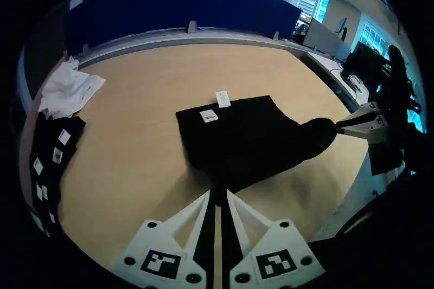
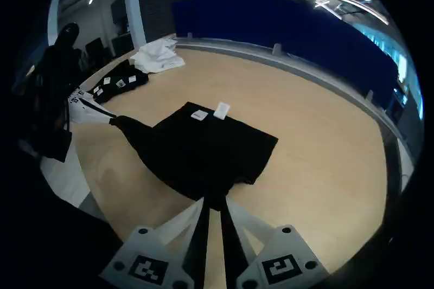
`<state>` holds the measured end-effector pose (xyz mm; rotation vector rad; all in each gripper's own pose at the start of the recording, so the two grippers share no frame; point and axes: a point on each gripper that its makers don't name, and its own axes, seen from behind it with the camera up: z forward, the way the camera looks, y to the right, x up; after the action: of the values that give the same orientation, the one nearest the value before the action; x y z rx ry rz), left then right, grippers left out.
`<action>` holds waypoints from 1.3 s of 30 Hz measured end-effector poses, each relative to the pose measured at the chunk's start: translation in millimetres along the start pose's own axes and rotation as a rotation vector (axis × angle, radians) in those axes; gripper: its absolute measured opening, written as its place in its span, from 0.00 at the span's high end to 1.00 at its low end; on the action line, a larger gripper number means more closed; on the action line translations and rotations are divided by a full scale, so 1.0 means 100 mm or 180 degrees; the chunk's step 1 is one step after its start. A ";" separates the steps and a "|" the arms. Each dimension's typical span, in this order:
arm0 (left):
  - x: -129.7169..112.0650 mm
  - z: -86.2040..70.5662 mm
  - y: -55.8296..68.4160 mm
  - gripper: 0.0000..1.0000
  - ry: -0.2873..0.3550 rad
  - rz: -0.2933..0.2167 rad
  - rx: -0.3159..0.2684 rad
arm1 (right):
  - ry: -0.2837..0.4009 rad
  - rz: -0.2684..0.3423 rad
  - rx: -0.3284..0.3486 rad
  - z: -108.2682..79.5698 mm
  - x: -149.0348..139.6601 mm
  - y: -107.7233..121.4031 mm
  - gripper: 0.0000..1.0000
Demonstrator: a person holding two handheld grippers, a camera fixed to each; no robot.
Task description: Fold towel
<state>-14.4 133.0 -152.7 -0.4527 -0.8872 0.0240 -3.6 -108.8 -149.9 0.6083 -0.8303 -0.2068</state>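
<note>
One pale wooden counter [image 1: 135, 142] is covered near its middle by the black towel [image 1: 244, 137]. Two towel corners are pinched by the left gripper [image 1: 217, 196] and right gripper [image 2: 214, 202], jaws closed tight. Both should be lifted evenly and laid toward the white tags [image 1: 222, 99].

We log a pale wooden table [image 1: 146, 142] | white cloth heap [image 1: 68, 89] near its edge | stack of black tagged cloths [image 1: 51, 164] just beside the heap | blue divider [image 1: 179, 7] behind the table
</note>
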 end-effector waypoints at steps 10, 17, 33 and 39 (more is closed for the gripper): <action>0.20 0.10 -0.06 0.94 0.0071 -0.0062 0.0025 | 0.0022 -0.0037 -0.0060 0.09 0.16 0.14 0.87; 0.41 0.26 -0.14 0.94 0.0119 -0.0038 0.0058 | 0.0049 -0.0097 -0.0142 0.23 0.37 0.34 0.87; 0.82 0.81 -0.41 0.94 0.0179 0.0038 0.0180 | 0.0005 0.0017 -0.0282 0.72 0.59 0.77 0.87; 0.81 0.94 -0.46 0.94 0.0123 0.0071 0.0195 | -0.0039 0.0089 -0.0285 0.83 0.54 0.81 0.87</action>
<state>-41.5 143.1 -23.8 -0.4046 -0.8411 0.0626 -34.4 -99.5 -26.0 0.5118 -0.8364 -0.2213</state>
